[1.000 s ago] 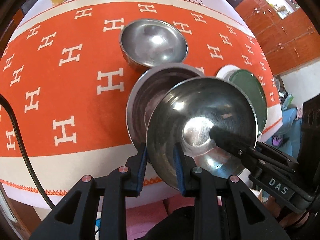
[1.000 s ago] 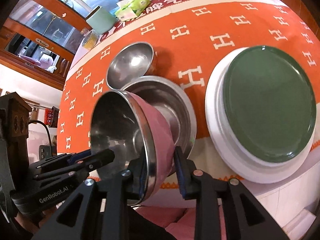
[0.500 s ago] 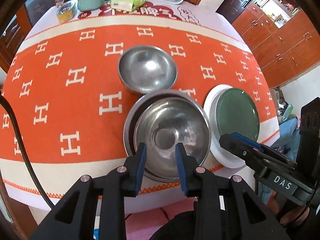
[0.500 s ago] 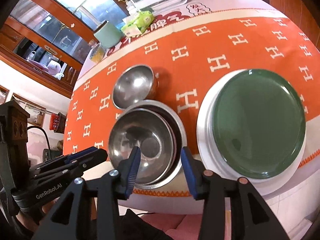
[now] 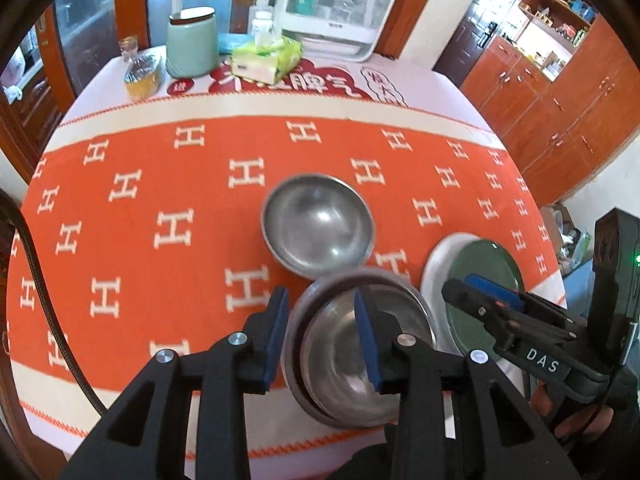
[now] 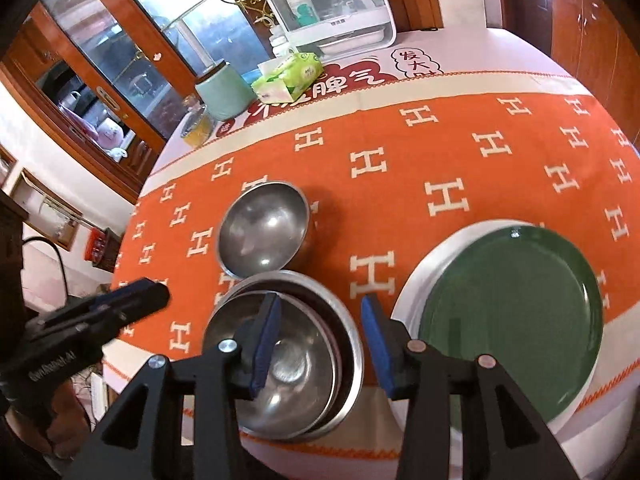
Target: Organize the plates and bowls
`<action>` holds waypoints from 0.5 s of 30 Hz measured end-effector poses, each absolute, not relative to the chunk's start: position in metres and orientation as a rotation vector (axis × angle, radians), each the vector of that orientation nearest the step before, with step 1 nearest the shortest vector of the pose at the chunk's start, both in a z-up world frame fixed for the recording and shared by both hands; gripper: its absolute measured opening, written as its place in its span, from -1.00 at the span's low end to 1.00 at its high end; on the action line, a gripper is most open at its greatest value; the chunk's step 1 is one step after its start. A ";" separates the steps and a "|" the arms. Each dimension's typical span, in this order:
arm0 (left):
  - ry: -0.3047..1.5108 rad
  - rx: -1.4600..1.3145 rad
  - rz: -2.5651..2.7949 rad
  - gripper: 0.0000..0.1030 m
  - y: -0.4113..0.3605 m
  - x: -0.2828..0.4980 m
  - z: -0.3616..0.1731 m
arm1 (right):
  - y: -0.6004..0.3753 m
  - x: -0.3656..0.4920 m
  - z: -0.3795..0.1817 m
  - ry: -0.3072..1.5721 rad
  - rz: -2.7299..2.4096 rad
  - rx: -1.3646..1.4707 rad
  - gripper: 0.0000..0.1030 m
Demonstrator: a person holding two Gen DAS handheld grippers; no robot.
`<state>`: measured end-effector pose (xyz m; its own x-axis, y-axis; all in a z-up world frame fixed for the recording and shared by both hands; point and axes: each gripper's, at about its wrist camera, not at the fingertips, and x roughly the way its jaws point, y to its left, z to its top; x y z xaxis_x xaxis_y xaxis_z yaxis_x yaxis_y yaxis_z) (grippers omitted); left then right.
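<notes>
1. Orange cloth (image 5: 160, 200) with white H marks covers the table.
2. Green canister (image 5: 192, 42), jar (image 5: 140, 72) and tissue pack (image 5: 266, 60) stand at the far edge.
3. White appliance (image 5: 336, 4) sits behind them.
4. Wooden cabinets (image 5: 560, 92) line the wall.

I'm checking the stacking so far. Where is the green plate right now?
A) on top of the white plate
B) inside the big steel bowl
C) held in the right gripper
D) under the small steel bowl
A: the green plate lies flat on the white plate, whose rim shows around it; both grippers are open and hold nothing.
</notes>
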<state>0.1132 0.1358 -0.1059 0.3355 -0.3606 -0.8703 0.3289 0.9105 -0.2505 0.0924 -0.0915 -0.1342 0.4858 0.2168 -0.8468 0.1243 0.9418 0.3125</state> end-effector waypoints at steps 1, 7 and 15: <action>1.136 -0.029 -0.444 -0.36 0.137 0.119 -0.107 | -0.091 0.096 -0.136 1.064 0.062 0.352 -0.18; 1.111 0.009 -0.449 -0.23 0.139 0.150 -0.120 | -0.087 0.120 -0.142 1.033 0.086 0.310 -0.18; 1.147 0.007 -0.501 -0.21 0.131 0.181 -0.148 | -0.085 0.140 -0.160 1.049 0.092 0.286 -0.18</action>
<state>0.1805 0.1305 -0.1483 0.3142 -0.3763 -0.8716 0.3838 0.8901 -0.2459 0.1404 -0.0851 -0.1604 0.4986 0.2102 -0.8409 0.0607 0.9593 0.2758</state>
